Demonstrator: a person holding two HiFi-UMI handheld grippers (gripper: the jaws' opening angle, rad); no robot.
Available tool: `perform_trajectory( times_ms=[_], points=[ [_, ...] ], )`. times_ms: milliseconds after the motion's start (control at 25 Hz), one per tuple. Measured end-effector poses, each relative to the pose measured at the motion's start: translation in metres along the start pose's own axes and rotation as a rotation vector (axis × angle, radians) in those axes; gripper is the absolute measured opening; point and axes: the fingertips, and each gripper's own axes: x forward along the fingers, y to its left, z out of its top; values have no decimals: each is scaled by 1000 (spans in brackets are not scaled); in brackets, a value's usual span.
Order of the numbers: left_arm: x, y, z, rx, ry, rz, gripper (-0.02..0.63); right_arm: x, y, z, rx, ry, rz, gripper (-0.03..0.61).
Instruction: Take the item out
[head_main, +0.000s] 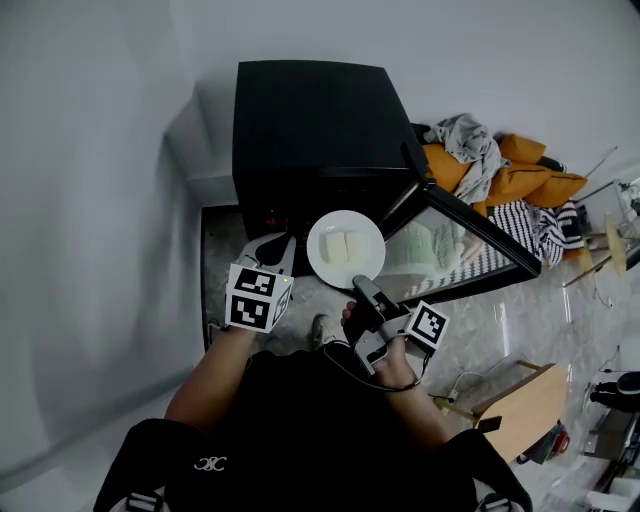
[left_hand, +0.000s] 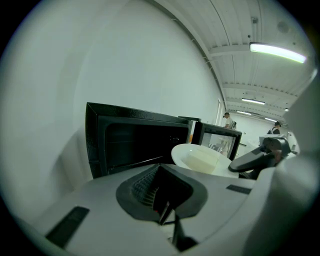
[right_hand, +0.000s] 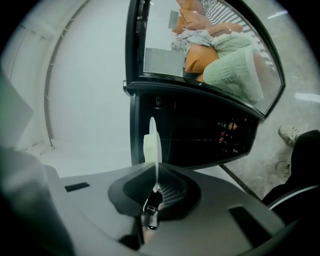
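- Right tongs (head_main: 366, 289), closest in with the person's dark top, pinch the white plate (head_main: 322, 236) at its 5 o'clock rim. The pale block (head_main: 346, 247) rides on it, just outside the black microwave (head_main: 310, 130).
- Left tongs (left_hand: 164, 214) are pressed together on nothing, with the plate off at 2 o'clock.
- Edge-on at 12 o'clock, the rim sits deep between the right jaws. My call: hold it level and draw back slowly, or that block slides.
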Motion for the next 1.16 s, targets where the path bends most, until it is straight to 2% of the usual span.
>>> perform_trajectory(
  times_ms=[240, 480, 1160],
  points=[
    [7, -3, -4, 0, 1, -27, 7, -3, 4, 0, 1, -24, 31, 21],
    [11, -11, -2, 3, -6, -44, 8, -11, 1, 3, 8, -44, 20, 21],
    [15, -7, -7, -6, -1, -38, 8, -6, 5, 9, 21, -37, 29, 21]
  ],
)
